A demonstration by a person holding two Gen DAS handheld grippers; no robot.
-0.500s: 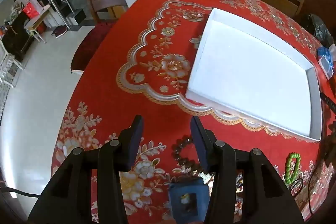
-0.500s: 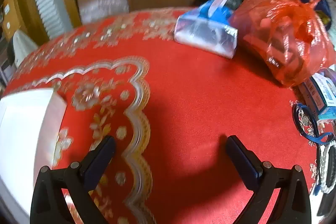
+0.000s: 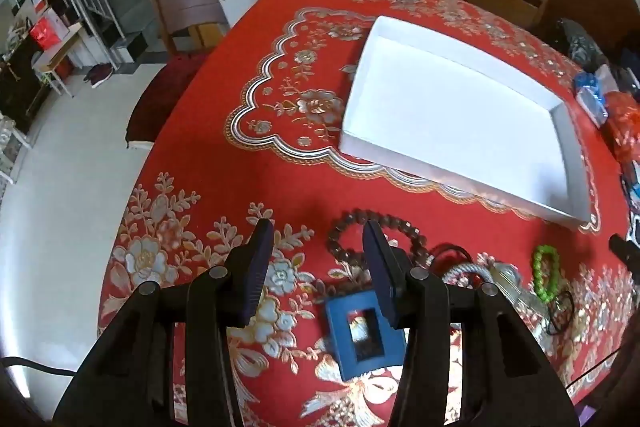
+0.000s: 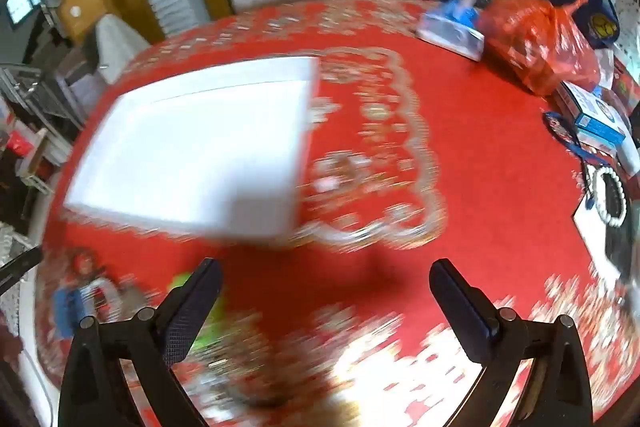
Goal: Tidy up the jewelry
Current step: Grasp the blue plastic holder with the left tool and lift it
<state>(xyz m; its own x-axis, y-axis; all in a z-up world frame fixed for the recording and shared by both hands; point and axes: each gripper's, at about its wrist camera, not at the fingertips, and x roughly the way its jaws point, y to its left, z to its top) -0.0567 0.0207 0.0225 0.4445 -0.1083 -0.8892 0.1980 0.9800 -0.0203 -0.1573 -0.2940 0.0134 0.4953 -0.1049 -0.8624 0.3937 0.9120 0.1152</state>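
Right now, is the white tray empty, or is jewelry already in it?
Empty. The white tray shows a bare white floor in both views; the brown bead bracelet and green bracelet lie outside it on the tablecloth.

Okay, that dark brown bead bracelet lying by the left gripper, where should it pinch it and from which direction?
Probably pinch the brown bead bracelet across one strand of its loop, coming straight down from above. It lies flat on the red tablecloth, so only a top approach can straddle the beads. The far arc looks free; the near part sits behind the open left gripper.
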